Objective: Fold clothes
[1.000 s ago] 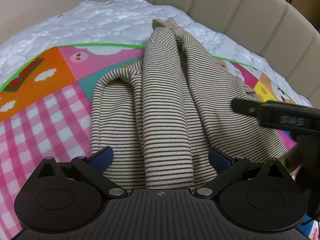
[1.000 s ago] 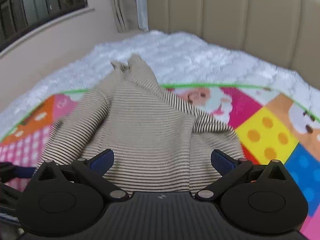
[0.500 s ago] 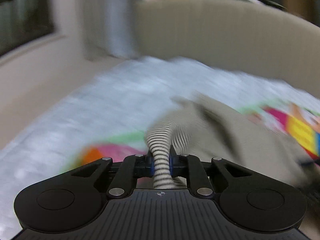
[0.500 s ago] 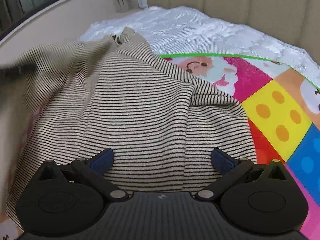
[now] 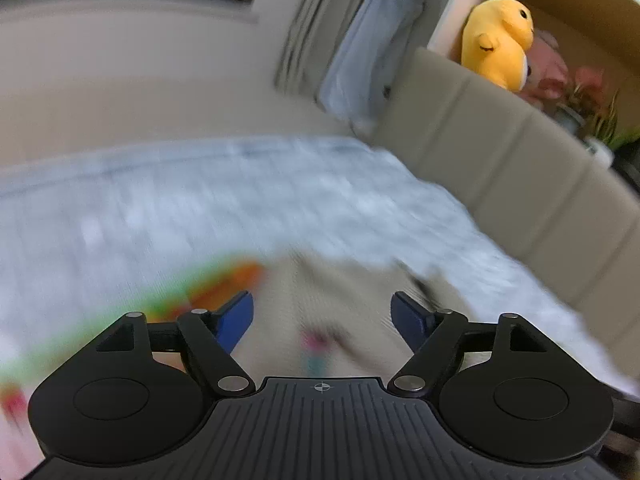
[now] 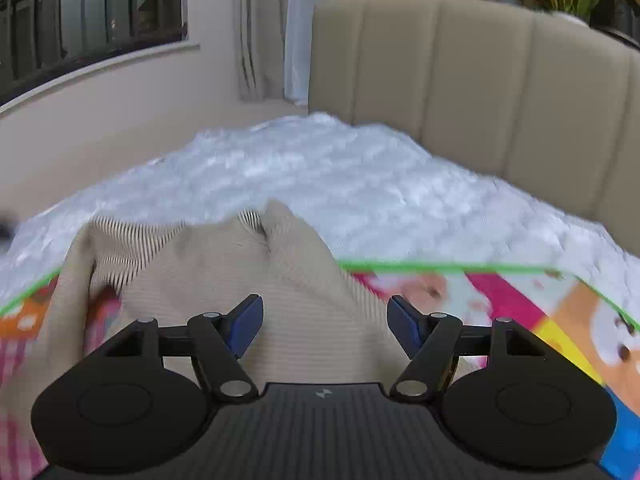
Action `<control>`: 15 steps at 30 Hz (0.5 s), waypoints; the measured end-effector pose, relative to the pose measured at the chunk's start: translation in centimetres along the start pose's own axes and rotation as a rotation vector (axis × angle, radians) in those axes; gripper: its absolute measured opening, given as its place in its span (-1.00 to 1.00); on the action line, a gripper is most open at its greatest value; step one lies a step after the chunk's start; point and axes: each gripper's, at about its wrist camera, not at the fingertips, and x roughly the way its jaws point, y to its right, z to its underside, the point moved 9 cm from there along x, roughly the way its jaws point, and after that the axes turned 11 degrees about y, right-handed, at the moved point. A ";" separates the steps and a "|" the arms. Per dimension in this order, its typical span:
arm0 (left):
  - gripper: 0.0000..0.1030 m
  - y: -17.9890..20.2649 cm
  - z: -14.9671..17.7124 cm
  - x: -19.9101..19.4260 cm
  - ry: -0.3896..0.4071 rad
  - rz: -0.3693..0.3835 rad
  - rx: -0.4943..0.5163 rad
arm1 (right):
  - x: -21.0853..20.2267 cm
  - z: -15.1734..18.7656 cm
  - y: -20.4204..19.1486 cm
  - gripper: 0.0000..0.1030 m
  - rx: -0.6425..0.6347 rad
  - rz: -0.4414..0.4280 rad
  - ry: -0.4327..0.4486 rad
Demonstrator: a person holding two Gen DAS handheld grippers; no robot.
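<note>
White quilt (image 6: 360, 176), colourful mat (image 6: 520, 300); striped garment (image 6: 224, 280) beyond spread fingers of left gripper (image 5: 322, 320), right gripper (image 6: 324, 324), ungripped.

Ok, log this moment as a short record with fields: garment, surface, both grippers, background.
garment: beige, black-striped knit top, lying rumpled, part on the mat and part on the quilt
surface: colourful patchwork play mat with green edge on a white quilted mattress cover
left gripper: open, empty, above the top; view blurred by motion
right gripper: open, empty, above the top
background: beige padded headboard, yellow plush toy, barred window
</note>
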 end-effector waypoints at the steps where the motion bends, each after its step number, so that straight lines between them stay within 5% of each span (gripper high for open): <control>1: 0.64 0.5 1.2 -0.6 -0.027 0.038 -0.046 | 1.0 -0.2 -0.8 0.35 -0.013 -0.003 0.004; 3: 0.75 1.6 3.6 -1.3 -0.069 0.111 -0.088 | 2.8 0.0 -2.2 0.38 -0.061 -0.004 -0.002; 5: 0.75 2.6 5.9 -0.8 -0.093 0.150 0.030 | 4.3 1.2 -3.5 0.33 -0.150 -0.015 -0.039; 6: 0.75 2.9 6.9 -0.5 -0.108 0.167 0.071 | 4.9 1.8 -3.9 0.18 -0.197 -0.018 -0.058; 7: 0.75 3.1 7.9 -0.3 -0.123 0.184 0.111 | 5.1 2.4 -4.0 -0.36 -0.263 -0.009 -0.066; 8: 0.74 3.1 8.8 0.2 -0.150 0.208 0.117 | 5.0 2.7 -3.7 -0.69 -0.334 0.010 -0.065; 15: 0.52 0.3 11.3 3.5 -0.266 0.175 0.074 | 5.9 -1.1 4.8 -0.85 -0.493 0.190 0.024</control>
